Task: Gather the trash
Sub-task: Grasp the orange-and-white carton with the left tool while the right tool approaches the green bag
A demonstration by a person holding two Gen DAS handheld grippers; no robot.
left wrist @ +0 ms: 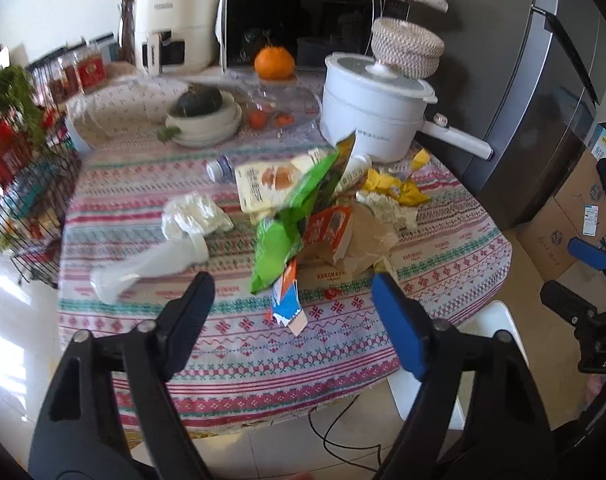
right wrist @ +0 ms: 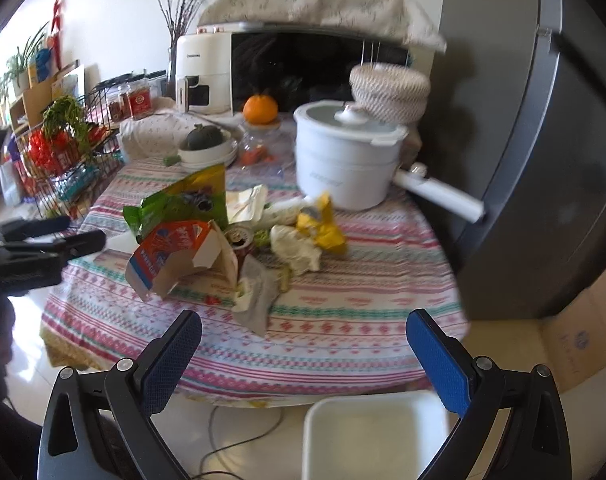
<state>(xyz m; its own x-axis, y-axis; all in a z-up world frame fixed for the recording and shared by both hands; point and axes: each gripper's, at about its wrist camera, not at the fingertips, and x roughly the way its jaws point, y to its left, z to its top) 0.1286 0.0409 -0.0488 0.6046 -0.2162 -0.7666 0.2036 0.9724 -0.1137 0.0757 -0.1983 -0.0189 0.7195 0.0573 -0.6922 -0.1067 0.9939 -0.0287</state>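
Two claws: both spread wide, both empty, touching nothing.
Left gripper (left wrist: 293,300): held over the near table edge, jaws framing the blue-and-white torn carton scrap (left wrist: 287,307) without contact.
Right gripper (right wrist: 303,344): jaws apart above the near rim of the striped patterned tablecloth (right wrist: 343,332).
Trash pile: mid-table; green crinkled snack bag (right wrist: 179,204), orange-and-white crushed carton (right wrist: 171,256), yellow crumpled wrapper (right wrist: 323,228), opened drink can (right wrist: 239,238).
White rectangular bin (right wrist: 367,436): on the floor, near side, below the right gripper.
White lidded electric pot (right wrist: 343,152): far right of the pile.
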